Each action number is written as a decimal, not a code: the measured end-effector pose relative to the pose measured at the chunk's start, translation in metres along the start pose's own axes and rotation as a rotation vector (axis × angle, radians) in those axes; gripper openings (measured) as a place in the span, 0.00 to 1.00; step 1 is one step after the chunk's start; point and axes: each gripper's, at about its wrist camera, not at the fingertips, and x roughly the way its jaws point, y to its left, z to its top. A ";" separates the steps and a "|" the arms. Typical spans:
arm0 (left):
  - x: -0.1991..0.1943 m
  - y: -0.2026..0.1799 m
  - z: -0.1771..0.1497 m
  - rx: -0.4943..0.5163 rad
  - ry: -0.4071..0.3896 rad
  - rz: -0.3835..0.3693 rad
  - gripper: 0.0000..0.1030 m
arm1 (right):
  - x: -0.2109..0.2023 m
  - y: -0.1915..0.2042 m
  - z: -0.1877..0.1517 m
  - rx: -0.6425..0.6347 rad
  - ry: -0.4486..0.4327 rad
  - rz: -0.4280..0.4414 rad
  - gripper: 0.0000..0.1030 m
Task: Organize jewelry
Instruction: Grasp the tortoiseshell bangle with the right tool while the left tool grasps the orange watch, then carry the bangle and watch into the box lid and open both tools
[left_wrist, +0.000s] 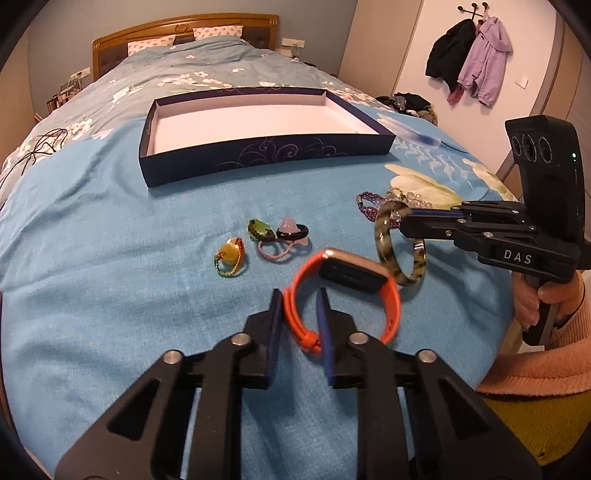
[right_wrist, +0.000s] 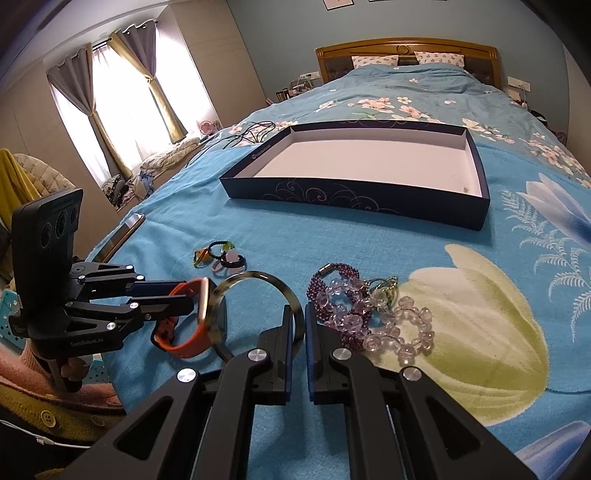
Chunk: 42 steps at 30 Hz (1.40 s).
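Note:
My left gripper (left_wrist: 300, 301) is shut on the strap of an orange smartwatch (left_wrist: 345, 295), also seen in the right wrist view (right_wrist: 192, 321). My right gripper (right_wrist: 305, 314) is shut on a mottled green-brown bangle (right_wrist: 255, 295), held upright next to the watch; it also shows in the left wrist view (left_wrist: 400, 245). A shallow dark blue box (left_wrist: 258, 151) with a white inside stands open farther up the bed (right_wrist: 354, 197). Small corded stone charms (left_wrist: 229, 258) lie between. Purple and clear bead bracelets (right_wrist: 369, 314) lie right of the bangle.
All rests on a blue floral bedspread (left_wrist: 110, 240). A phone (right_wrist: 122, 236) lies at the bed's left edge. Black cables (right_wrist: 243, 136) lie near the box. Coats (left_wrist: 469, 59) hang on the wall at right.

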 end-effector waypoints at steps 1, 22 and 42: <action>0.000 0.000 0.001 -0.002 -0.003 0.005 0.11 | -0.001 0.000 0.001 0.002 -0.005 0.000 0.05; -0.019 0.041 0.123 0.018 -0.203 0.066 0.10 | -0.003 -0.051 0.114 -0.037 -0.151 -0.144 0.05; 0.098 0.093 0.249 0.063 -0.119 0.117 0.10 | 0.107 -0.111 0.196 -0.006 0.046 -0.305 0.05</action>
